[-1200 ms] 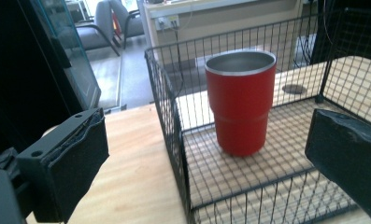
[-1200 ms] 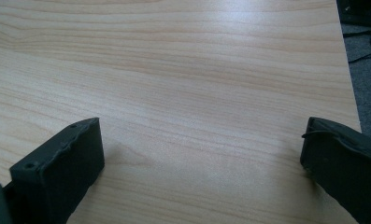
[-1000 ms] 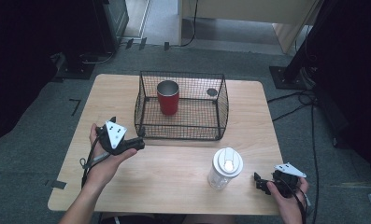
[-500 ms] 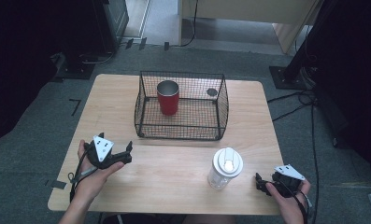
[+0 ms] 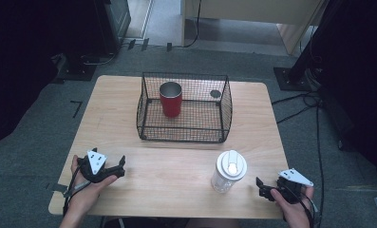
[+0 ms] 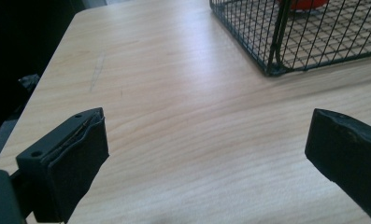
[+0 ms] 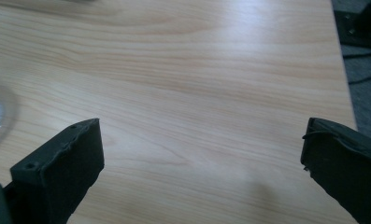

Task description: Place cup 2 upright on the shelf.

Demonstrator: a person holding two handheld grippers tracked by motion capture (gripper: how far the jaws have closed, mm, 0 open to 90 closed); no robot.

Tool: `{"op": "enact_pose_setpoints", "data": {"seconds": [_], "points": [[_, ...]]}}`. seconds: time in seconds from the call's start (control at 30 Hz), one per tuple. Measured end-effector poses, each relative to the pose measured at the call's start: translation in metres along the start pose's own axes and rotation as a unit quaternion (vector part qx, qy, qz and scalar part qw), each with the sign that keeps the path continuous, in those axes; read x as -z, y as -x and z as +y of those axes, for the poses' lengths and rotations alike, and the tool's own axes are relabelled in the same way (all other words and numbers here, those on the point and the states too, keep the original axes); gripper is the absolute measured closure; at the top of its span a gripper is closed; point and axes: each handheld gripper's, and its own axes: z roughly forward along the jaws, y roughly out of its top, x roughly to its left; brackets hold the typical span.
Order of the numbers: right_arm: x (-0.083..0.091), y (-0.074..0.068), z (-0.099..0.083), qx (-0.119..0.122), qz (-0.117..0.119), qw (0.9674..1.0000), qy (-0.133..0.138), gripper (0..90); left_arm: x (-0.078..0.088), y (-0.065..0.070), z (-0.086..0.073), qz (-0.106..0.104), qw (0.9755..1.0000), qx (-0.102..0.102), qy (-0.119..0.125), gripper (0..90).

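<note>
Wooden counter (image 5: 129,109) bears both tools, left tool (image 5: 114,169) and right tool (image 5: 263,187), jaws spread wide and empty, seemingly parked clear of the shaker bottle (image 5: 228,171) and wire basket (image 5: 183,110).

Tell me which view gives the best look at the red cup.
The high view: the red cup stands upright and whole inside the wire basket, open top visible. The left gripper view catches just a red sliver behind the mesh at the top edge. The right gripper view looks at bare table.
</note>
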Motion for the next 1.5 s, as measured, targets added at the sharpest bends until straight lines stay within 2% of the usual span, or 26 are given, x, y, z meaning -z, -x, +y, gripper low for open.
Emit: {"op": "enact_pose_setpoints", "data": {"seconds": [0.07,0.13,0.3,0.37,0.43,0.5,0.6,0.63,0.67,0.7,0.73,0.8,0.9,0.93,0.97,1.0,1.17,1.47,1.5], "points": [[0.001,-0.001,0.0,0.003,0.005,1.0,0.002,0.0,0.001,0.0,-0.001,-0.001,1.0,-0.001,-0.001,0.2],[0.005,-0.009,0.002,0.013,0.013,0.9998,0.01,0.0,0.002,-0.001,-0.005,-0.006,0.9999,-0.01,-0.01,0.2],[0.013,-0.022,0.006,0.028,0.028,0.9989,0.028,0.0,0.002,-0.004,-0.012,-0.012,0.9996,-0.01,-0.025,0.3],[0.017,-0.027,0.008,0.029,0.032,0.9985,0.034,0.0,0.004,-0.006,-0.013,-0.014,0.9995,-0.007,-0.029,0.2],[0.021,-0.032,0.01,0.035,0.047,0.9977,0.035,0.0,0.004,-0.007,-0.013,-0.013,0.9996,-0.002,-0.026,0.3],[0.023,-0.037,0.011,0.041,0.058,0.9966,0.041,0.0,0.003,-0.008,-0.013,-0.012,0.9991,-0.001,-0.04,0.3],[0.028,-0.046,0.014,0.054,0.082,0.9939,0.05,0.0,-0.001,-0.006,-0.013,-0.016,0.9961,-0.011,-0.086,0.2],[0.028,-0.046,0.014,0.054,0.082,0.9939,0.05,0.0,-0.001,-0.006,-0.013,-0.016,0.9961,-0.011,-0.086,0.2],[0.031,-0.053,0.016,0.063,0.086,0.9928,0.054,0.0,-0.004,-0.003,-0.013,-0.015,0.9925,-0.032,-0.117,0.2],[0.031,-0.053,0.016,0.063,0.086,0.9928,0.054,0.0,-0.004,-0.003,-0.013,-0.015,0.9925,-0.032,-0.117,0.1],[0.031,-0.055,0.017,0.066,0.086,0.9926,0.054,0.0,-0.006,-0.002,-0.013,-0.025,0.9909,-0.035,-0.128,0.1],[0.034,-0.063,0.019,0.068,0.094,0.9916,0.058,0.0,-0.008,-0.004,-0.012,-0.031,0.9901,-0.016,-0.136,0.1],[0.034,-0.07,0.021,0.071,0.096,0.991,0.06,0.0,-0.009,-0.006,-0.012,-0.036,0.9895,-0.009,-0.14,0.1],[0.034,-0.072,0.022,0.072,0.099,0.9906,0.062,0.0,-0.011,-0.009,-0.011,-0.05,0.9868,0.016,-0.153,0.1],[0.034,-0.072,0.022,0.072,0.099,0.9906,0.062,0.0,-0.011,-0.009,-0.011,-0.05,0.9868,0.016,-0.153,0.2],[0.033,-0.076,0.024,0.075,0.107,0.9893,0.064,0.0,-0.012,-0.011,-0.011,-0.059,0.9851,0.029,-0.159,0.2],[0.032,-0.087,0.029,0.082,0.116,0.9874,0.069,0.0,-0.012,-0.012,-0.012,-0.06,0.9851,0.028,-0.158,0.2],[0.025,-0.109,0.042,0.087,0.117,0.986,0.081,0.0,-0.013,-0.01,-0.011,-0.055,0.9853,0.031,-0.159,0.1],[0.021,-0.116,0.045,0.088,0.117,0.9857,0.083,0.0,-0.013,-0.01,-0.011,-0.055,0.9852,0.031,-0.159,0.1]]}}
